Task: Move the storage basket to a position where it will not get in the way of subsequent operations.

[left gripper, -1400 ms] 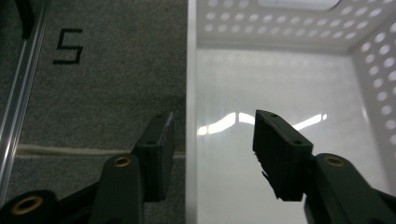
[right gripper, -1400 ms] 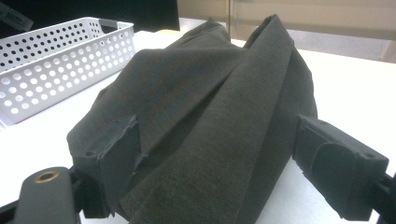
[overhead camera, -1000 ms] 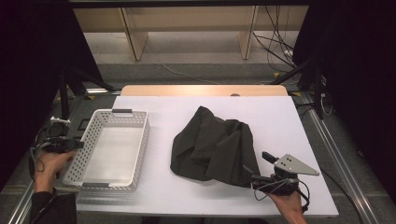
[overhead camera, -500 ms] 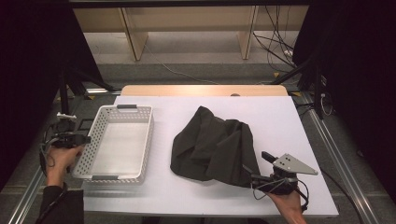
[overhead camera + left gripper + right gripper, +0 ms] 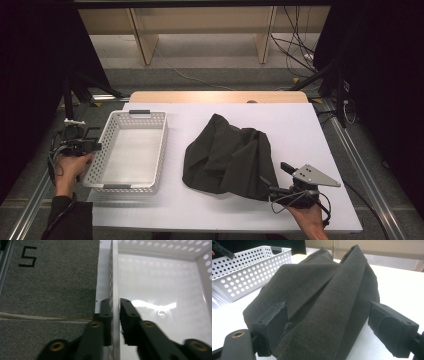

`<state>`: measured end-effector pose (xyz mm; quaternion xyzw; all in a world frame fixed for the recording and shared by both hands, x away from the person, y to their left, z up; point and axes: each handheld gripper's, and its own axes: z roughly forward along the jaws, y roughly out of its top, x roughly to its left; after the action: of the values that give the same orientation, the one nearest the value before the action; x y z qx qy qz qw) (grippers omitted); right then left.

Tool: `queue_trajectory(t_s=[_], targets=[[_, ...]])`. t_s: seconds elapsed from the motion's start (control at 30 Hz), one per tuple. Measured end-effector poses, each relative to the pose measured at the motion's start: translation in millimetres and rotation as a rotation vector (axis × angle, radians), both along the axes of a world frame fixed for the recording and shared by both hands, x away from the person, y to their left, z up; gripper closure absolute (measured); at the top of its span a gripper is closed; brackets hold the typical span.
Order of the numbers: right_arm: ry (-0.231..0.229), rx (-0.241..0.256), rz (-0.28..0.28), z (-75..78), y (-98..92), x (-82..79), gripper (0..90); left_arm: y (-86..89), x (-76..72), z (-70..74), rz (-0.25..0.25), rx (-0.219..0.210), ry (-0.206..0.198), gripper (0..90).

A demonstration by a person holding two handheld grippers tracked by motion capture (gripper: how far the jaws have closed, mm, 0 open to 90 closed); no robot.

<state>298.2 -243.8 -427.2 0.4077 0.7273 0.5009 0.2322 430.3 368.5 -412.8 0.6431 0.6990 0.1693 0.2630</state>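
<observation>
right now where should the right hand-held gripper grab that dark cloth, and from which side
Probably the raised fold running along the dark cloth, at its near end, coming in low from the person's side of the table. That ridge stands up off the surface, so jaws can close on both sides of it. The right hand-held gripper already sits open with that fold between its jaws.

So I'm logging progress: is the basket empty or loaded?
Empty: the white basket shows a bare floor, and the dark cloth lies crumpled on the table beside it.
</observation>
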Motion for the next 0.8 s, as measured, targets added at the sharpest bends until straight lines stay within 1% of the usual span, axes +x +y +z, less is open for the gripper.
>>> queue_trajectory(t_s=[0.07, 0.1, 0.13, 0.23, 0.33, 0.47, 0.53, 0.63, 0.7, 0.8], targets=[[0.002, 0.0, 0.0, 0.1, 0.2, 0.0, 17.1, -1.6, -1.5, 5.2, -0.012, -0.025, -0.032, 67.8], [0.0, -0.001, 0.001, 0.2, 0.3, -0.2, 17.1, -3.7, -1.6, 8.3, -0.01, -0.046, -0.049, 61.2], [-0.001, -0.001, 0.001, 0.2, 0.4, -0.3, 17.1, -5.2, -1.6, 11.5, -0.017, -0.053, -0.057, 54.4], [0.001, -0.003, -0.001, 0.0, 0.3, -0.1, 17.1, -13.1, -0.8, 20.4, -0.013, -0.083, -0.078, 40.0], [0.001, -0.001, -0.001, 0.3, 0.0, -0.4, 17.1, -23.1, -1.1, 29.2, -0.04, -0.095, -0.096, 31.7], [0.004, -0.001, -0.003, 0.0, 0.0, -0.1, 17.1, -37.1, -1.0, 38.9, -0.076, -0.138, -0.131, 25.3], [0.005, -0.002, -0.003, 0.0, 0.1, 0.0, 17.1, -46.1, -0.4, 41.7, -0.104, -0.145, -0.143, 22.9], [0.006, -0.001, -0.002, 0.0, 0.1, -0.1, 17.1, -61.2, 1.1, 43.2, -0.137, -0.157, -0.153, 20.7], [0.002, -0.004, -0.001, 0.1, 0.2, -0.1, 17.1, -70.5, 2.4, 43.7, -0.163, -0.166, -0.148, 19.3], [0.002, -0.008, 0.001, -0.3, 0.2, -0.2, 17.1, -83.9, 2.9, 44.0, -0.191, -0.185, -0.164, 18.5]])
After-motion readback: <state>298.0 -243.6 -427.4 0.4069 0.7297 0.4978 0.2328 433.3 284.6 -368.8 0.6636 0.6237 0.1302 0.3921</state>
